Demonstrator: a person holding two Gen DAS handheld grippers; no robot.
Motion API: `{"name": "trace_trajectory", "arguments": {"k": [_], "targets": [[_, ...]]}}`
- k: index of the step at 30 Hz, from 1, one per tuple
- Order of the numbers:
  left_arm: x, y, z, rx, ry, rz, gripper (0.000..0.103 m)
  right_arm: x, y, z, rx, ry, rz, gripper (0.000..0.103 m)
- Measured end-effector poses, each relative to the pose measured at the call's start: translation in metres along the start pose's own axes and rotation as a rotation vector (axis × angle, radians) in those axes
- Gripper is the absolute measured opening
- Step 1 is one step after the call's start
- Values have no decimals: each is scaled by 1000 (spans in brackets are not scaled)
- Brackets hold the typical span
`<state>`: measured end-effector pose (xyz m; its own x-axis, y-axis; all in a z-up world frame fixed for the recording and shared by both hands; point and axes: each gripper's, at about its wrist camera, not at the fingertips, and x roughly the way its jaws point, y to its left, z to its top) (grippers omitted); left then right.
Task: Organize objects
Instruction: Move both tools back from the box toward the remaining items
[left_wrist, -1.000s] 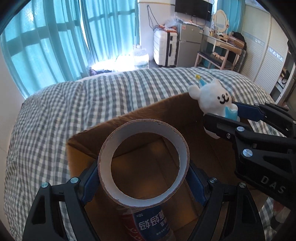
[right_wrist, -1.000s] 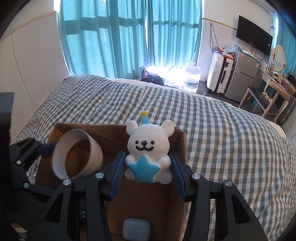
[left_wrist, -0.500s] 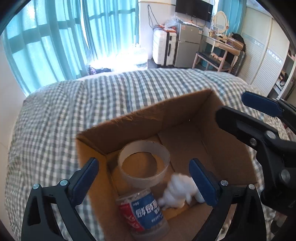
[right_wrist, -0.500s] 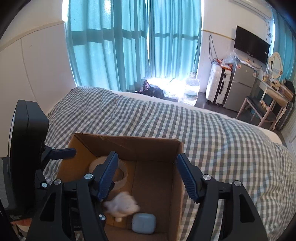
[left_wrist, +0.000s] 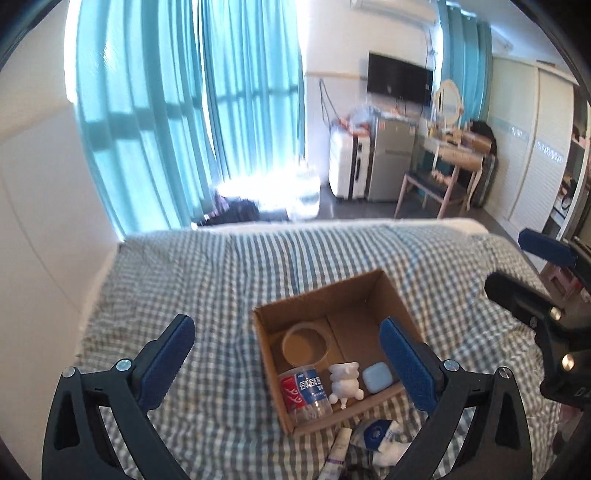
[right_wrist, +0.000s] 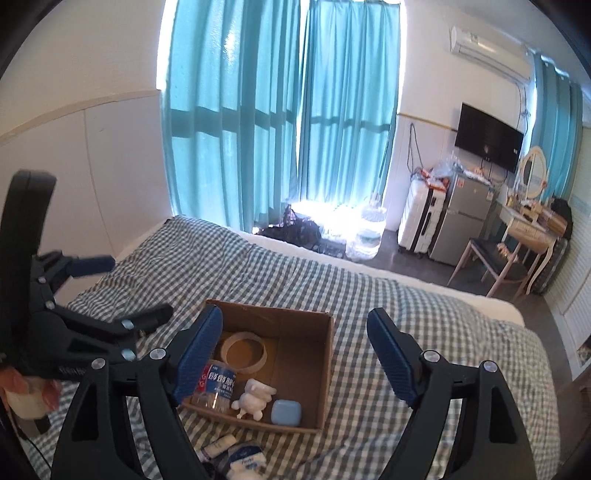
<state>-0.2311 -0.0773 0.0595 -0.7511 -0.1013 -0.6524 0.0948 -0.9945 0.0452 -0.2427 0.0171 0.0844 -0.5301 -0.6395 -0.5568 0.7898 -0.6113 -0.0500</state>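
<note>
An open cardboard box sits on the checked bed. Inside lie a tape ring, a labelled plastic bottle, a white bear toy on its side, and a pale blue case. My left gripper is open and empty, raised well above the box. My right gripper is open and empty, also high above it. Each gripper shows in the other's view, the right and the left.
A white tube and a blue-and-white pack lie on the bedspread just in front of the box. Beyond the bed are teal curtains, a suitcase, a small fridge and a desk with chair.
Both grippers let go of the tape ring and the bear, which dropped into the box. Both grippers then rose and pulled back, so the box looks smaller.
</note>
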Motion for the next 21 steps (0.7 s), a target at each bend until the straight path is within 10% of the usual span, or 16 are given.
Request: {"name": "trace_trajectory", "arguments": {"k": [10, 21], "targets": [[-91, -2, -37, -16, -50, 85, 103, -97, 14, -37, -69, -31, 36, 83], [-53, -17, -133, -67, 64, 105, 103, -82, -3, -135, -66, 99, 60, 83]]}}
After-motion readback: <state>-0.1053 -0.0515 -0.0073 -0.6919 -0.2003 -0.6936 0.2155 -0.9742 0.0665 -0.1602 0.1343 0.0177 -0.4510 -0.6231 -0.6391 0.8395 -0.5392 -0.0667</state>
